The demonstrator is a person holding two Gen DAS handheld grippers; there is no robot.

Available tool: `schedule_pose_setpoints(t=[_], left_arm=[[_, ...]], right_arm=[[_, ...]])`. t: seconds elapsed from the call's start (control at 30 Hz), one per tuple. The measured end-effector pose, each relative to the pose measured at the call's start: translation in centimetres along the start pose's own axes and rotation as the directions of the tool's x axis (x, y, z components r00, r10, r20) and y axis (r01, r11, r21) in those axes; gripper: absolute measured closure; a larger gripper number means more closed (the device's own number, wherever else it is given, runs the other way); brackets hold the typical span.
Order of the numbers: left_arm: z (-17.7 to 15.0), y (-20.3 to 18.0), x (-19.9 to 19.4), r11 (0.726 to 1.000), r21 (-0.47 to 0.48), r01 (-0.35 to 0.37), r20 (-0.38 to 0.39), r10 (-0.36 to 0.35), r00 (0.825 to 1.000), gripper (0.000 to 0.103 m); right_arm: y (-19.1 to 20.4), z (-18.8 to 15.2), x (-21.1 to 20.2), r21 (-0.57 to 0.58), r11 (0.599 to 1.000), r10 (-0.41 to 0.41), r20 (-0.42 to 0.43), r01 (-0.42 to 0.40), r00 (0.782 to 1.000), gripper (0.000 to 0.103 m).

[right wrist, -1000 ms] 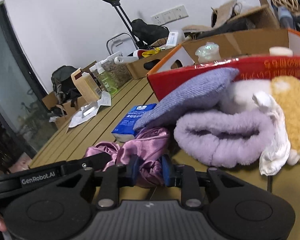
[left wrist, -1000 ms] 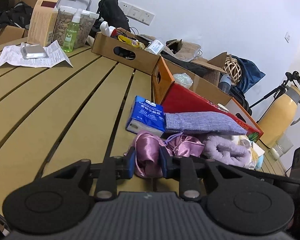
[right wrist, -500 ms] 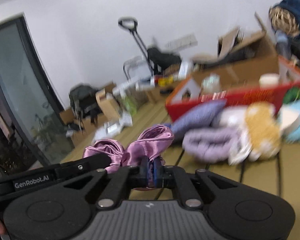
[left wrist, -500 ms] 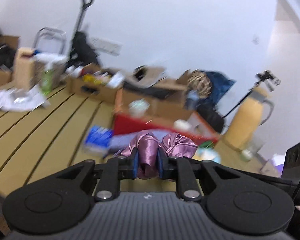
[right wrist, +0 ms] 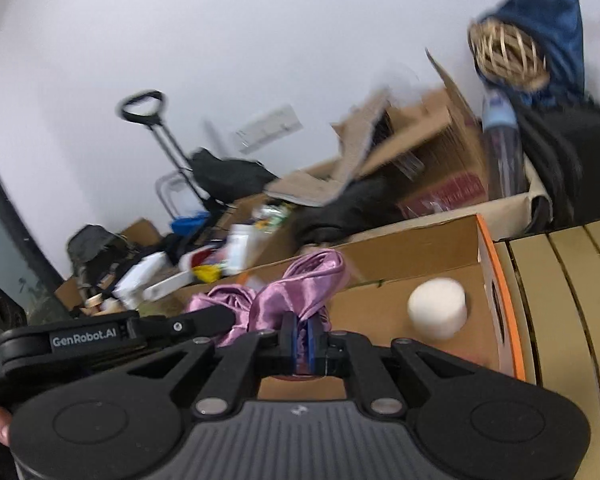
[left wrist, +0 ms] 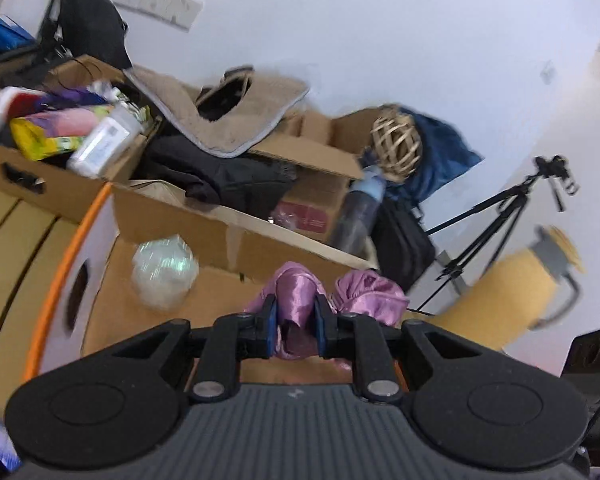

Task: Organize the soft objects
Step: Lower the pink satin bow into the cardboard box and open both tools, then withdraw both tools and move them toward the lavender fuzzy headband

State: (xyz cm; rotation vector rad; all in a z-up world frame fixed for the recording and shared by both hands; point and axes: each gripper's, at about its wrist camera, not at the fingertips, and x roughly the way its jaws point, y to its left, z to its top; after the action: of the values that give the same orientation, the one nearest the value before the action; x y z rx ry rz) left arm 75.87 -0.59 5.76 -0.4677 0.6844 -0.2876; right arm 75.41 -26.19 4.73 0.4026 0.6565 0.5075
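Note:
A shiny pink-purple satin cloth (left wrist: 296, 300) hangs bunched between both grippers, held above the open orange-rimmed cardboard box (left wrist: 80, 236). My left gripper (left wrist: 294, 320) is shut on one end of the cloth. My right gripper (right wrist: 303, 340) is shut on the other end of the cloth (right wrist: 300, 284), over the box interior (right wrist: 380, 312). The left gripper's black body also shows in the right wrist view (right wrist: 112, 332), just left of the cloth.
Inside the box lie a clear crinkled plastic ball (left wrist: 164, 272) and a white foam cylinder (right wrist: 438, 308). Cluttered cardboard boxes (left wrist: 40, 176) with clothes stand behind. A yellow kettle (left wrist: 512, 292) and a tripod (left wrist: 496, 216) stand to the right. The slatted wooden table (right wrist: 572, 320) lies beside the box.
Both grippers have lifted the satin cloth off the table, away from the other soft things, and carried it over the open orange-rimmed box.

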Motion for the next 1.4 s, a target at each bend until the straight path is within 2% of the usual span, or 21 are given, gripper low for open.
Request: schedule_pose_setpoints(t=[0.13, 0.17, 0.2, 0.23, 0.27, 0.33, 0.4, 0.5, 0.63, 0.7, 0.77, 0.8, 0.9, 1.03, 1.1, 1.2, 1.3, 1.4], left_arm=[[2.3, 2.2, 6.5, 0.992, -0.043, -0.121, -0.032, 0.120, 0.992, 0.076], [2.3, 2.8, 7.7, 0.988, -0.043, -0.150, -0.045, 0.148, 0.988, 0.068], [2.4, 3.2, 8.6, 0.985, -0.033, -0.171, -0.067, 0.168, 0.983, 0.056], [2.4, 3.5, 9.0, 0.983, -0.032, -0.182, -0.077, 0.180, 0.981, 0.052], [2.4, 3.7, 8.8, 0.983, -0.033, -0.180, -0.066, 0.177, 0.982, 0.049], [2.5, 3.5, 7.9, 0.987, 0.002, -0.159, -0.038, 0.159, 0.987, 0.044], [2.8, 2.9, 6.5, 0.989, 0.015, -0.150, -0.009, 0.150, 0.989, 0.039], [3.4, 1.6, 4.2, 0.989, 0.039, -0.144, 0.004, 0.144, 0.990, 0.037], [3.8, -0.7, -0.6, 0.980, 0.109, -0.168, 0.014, 0.168, 0.986, 0.031], [3.7, -1.7, -3.8, 0.969, 0.140, -0.203, 0.061, 0.197, 0.979, 0.021], [3.5, -2.4, -6.9, 0.962, 0.171, -0.215, 0.090, 0.202, 0.975, 0.020], [3.2, -2.7, -8.6, 0.957, 0.189, -0.219, 0.098, 0.203, 0.974, 0.020], [1.1, -3.2, -14.1, 0.941, 0.242, -0.238, 0.135, 0.210, 0.968, 0.015], [-4.1, -3.3, -21.7, 0.917, 0.299, -0.265, 0.211, 0.208, 0.955, 0.008], [-7.4, -3.1, -25.3, 0.916, 0.302, -0.264, 0.261, 0.187, 0.947, 0.003], [-12.3, -3.0, -29.0, 0.888, 0.337, -0.312, 0.327, 0.200, 0.924, 0.002], [-17.7, -3.2, -32.2, 0.861, 0.356, -0.363, 0.398, 0.212, 0.893, 0.000], [-22.8, -3.2, -34.3, 0.850, 0.365, -0.379, 0.438, 0.203, 0.876, 0.000]], right_arm=[[-2.1, 3.5, 7.0, 0.012, 0.997, -0.070, -0.061, 0.071, 0.996, 0.097], [-2.5, 4.0, 8.9, 0.004, 0.996, -0.087, -0.080, 0.088, 0.993, 0.092], [-2.6, 4.1, 10.5, -0.017, 0.995, -0.103, -0.097, 0.102, 0.990, 0.088], [-2.8, 4.1, 11.9, -0.037, 0.990, -0.137, -0.109, 0.134, 0.985, 0.085], [-2.9, 3.9, 12.9, -0.056, 0.985, -0.171, -0.114, 0.165, 0.979, 0.085], [-3.2, 3.6, 14.1, -0.077, 0.984, -0.171, -0.129, 0.162, 0.977, 0.085], [-3.2, 3.3, 14.2, -0.082, 0.984, -0.166, -0.137, 0.155, 0.977, 0.085], [-2.9, 3.7, 12.9, -0.099, 0.978, -0.195, -0.102, 0.185, 0.975, 0.085], [-1.1, 4.8, 8.6, -0.138, 0.971, -0.205, -0.068, 0.194, 0.976, 0.085], [0.1, 5.3, 5.6, -0.173, 0.964, -0.215, -0.045, 0.204, 0.976, 0.079], [1.4, 5.5, 2.0, -0.206, 0.958, -0.207, -0.017, 0.199, 0.978, 0.066], [1.9, 5.6, 0.3, -0.218, 0.955, -0.205, -0.002, 0.199, 0.979, 0.064], [3.1, 5.2, -5.1, -0.231, 0.951, -0.203, 0.036, 0.206, 0.978, 0.056], [4.7, 2.9, -12.0, -0.247, 0.951, -0.173, 0.075, 0.187, 0.982, 0.045], [5.3, 0.9, -15.4, -0.264, 0.949, -0.153, 0.098, 0.174, 0.983, 0.040], [6.2, -3.4, -19.8, -0.273, 0.949, -0.124, 0.137, 0.158, 0.983, 0.032], [7.1, -9.0, -23.8, -0.313, 0.935, -0.105, 0.197, 0.164, 0.975, 0.028], [8.0, -15.3, -26.6, -0.365, 0.910, -0.104, 0.257, 0.197, 0.961, 0.019]])
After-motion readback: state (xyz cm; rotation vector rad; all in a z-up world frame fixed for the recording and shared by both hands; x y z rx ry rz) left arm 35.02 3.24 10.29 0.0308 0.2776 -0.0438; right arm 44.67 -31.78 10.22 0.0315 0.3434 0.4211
